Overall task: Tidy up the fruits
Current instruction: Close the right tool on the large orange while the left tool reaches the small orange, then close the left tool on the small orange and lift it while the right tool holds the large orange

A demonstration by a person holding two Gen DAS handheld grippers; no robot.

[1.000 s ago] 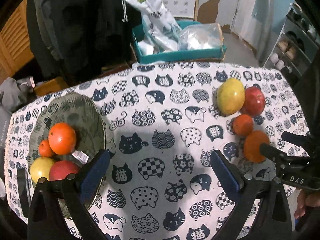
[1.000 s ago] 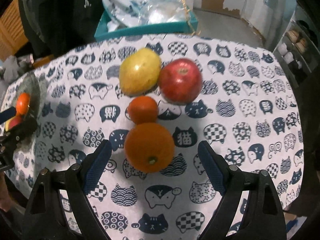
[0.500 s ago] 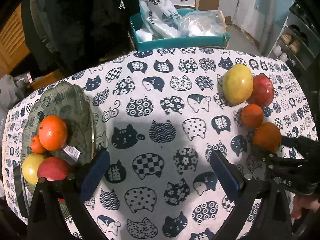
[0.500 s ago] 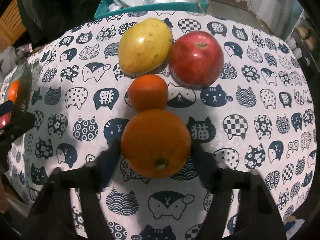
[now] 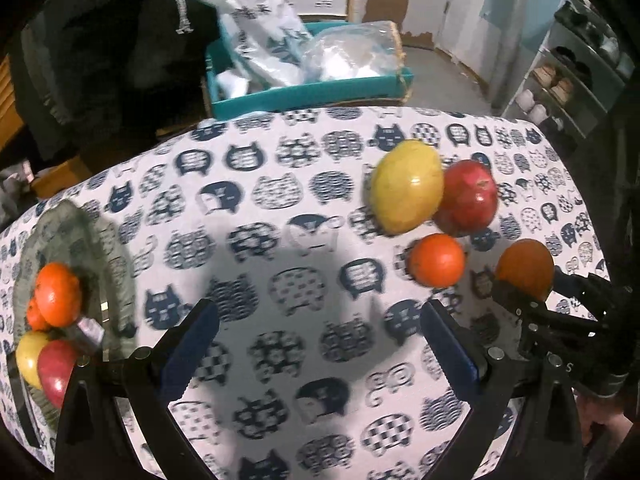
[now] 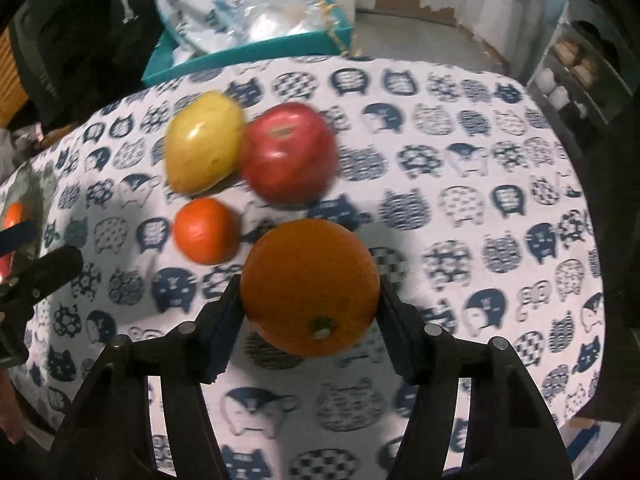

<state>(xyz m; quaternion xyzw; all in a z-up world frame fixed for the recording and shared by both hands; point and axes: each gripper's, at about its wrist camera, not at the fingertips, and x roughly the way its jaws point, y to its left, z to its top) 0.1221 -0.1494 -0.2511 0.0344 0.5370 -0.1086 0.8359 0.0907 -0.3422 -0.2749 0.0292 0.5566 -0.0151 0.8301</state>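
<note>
The right gripper [image 6: 310, 304] has its dark fingers [image 6: 218, 320] pressed against both sides of a large orange [image 6: 310, 286], round and dimpled, with its green stem button facing the camera. The cloth-covered surface [image 6: 460, 168], white fabric printed with navy cat faces, lies beneath it; whether the fruit touches the cloth cannot be told. Just beyond it sits a small, smooth tangerine [image 6: 206, 230], and past that a glossy yellow oval fruit [image 6: 202, 148] leans against a shiny red apple [image 6: 288, 152].

The left gripper [image 5: 316, 346] hangs over bare cloth with its blue-padded fingers [image 5: 190, 350] spread wide, gripping nothing. At its left stands a greenish glass plate [image 5: 80, 232] that carries an orange [image 5: 58, 294], a smaller tangerine [image 5: 36, 316] tucked behind it, a yellow fruit [image 5: 26, 356] and a red apple [image 5: 56, 370], all crowded together. Behind the surface, a teal tray [image 5: 312, 92] holds crinkled plastic bags [image 5: 352, 54].
</note>
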